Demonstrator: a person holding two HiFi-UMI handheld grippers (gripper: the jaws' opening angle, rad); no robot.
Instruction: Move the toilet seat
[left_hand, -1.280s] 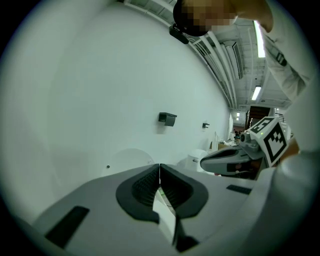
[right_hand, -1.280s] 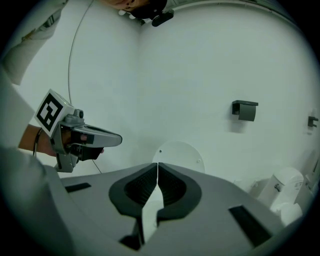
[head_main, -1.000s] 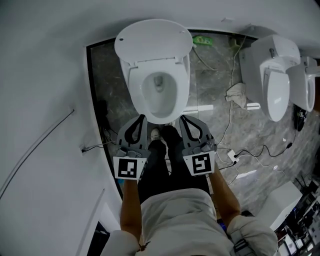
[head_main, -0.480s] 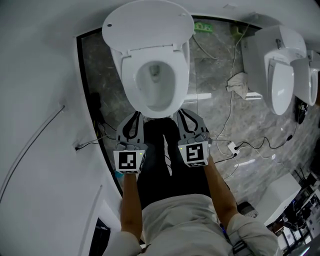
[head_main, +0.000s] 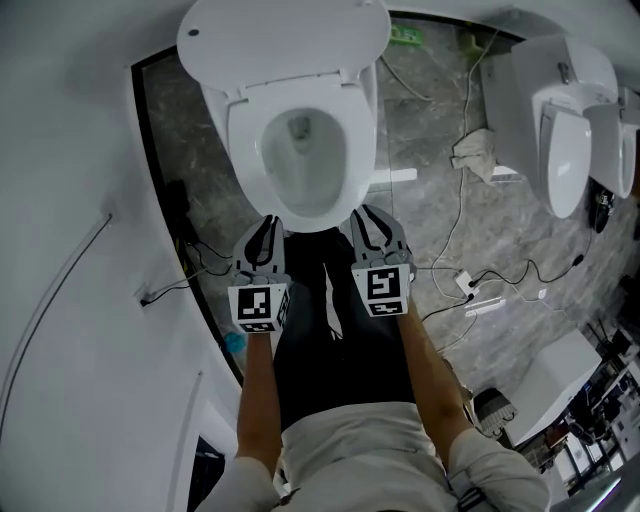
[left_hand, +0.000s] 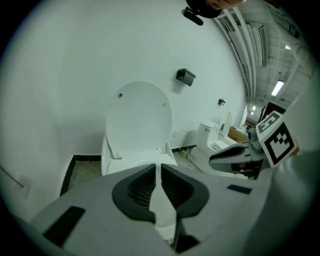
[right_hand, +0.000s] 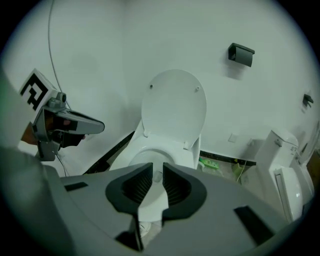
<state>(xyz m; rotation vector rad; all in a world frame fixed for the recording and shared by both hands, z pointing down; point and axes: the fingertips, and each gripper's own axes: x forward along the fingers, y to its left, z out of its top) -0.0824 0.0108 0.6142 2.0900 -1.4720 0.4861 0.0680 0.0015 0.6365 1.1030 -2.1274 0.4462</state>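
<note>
- At 12 o'clock in the head view, the toilet seat (head_main: 245, 148) is seen lying flat on the bowl (head_main: 300, 160), with the lid (head_main: 285, 40) raised behind it.
- The left hand-held gripper (head_main: 269, 226) is held just short of the seat's front edge, at about 7 o'clock of it. Its jaws are pressed together and nothing is gripped.
- The right hand-held gripper (head_main: 366, 216) is held at about 5 o'clock of that edge. Its jaws have just been opening and are parted by a narrow slot, with nothing between them.
- The step in hand is judged to be the approach to the front rim.
- For a sound grip, the right jaws would best be widened further, and one jaw slid under the seat's lip near 6 o'clock before closing.
- The seat should then be swung in an arc about its hinges at 12 o'clock, not pulled straight, so that slipping on the smooth plastic is avoided.
</note>
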